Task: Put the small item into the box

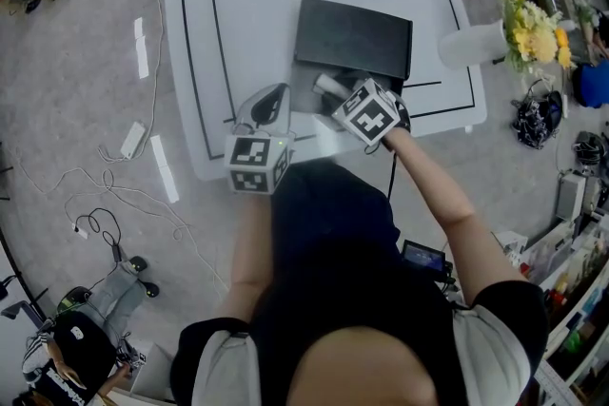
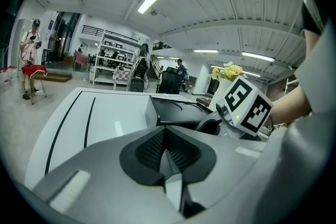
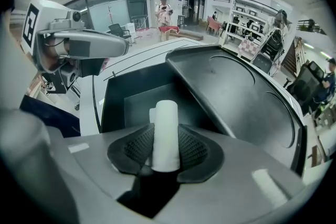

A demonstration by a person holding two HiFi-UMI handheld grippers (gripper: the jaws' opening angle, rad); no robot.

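A: Where is the roll [image 3: 166, 128] sitting?

B: It is standing up between the pads [image 3: 195, 150] of the right gripper [image 3: 166, 157], which are pinching it on both sides. Its free end is pointing at the inside of the box [image 3: 113, 97].

A: Is it touching the box floor?

B: I am not seeing that clearly (the right gripper view is looking straight along the roll), so I cannot tell.

A: And how is the box lying?

B: It is lying open, black inside, with its lid [image 3: 236, 97] leaning up and away on the far side. It is resting on the white table [image 1: 247, 24], inside the black lines.

A: What is the left gripper [image 2: 165, 152] doing?

B: It is hovering over the table's near edge, just beside the box, on the left of the right gripper. Its jaws are pressing together with nothing between them.

A: Are the two grippers touching?

B: No, they are hanging near each other but apart.
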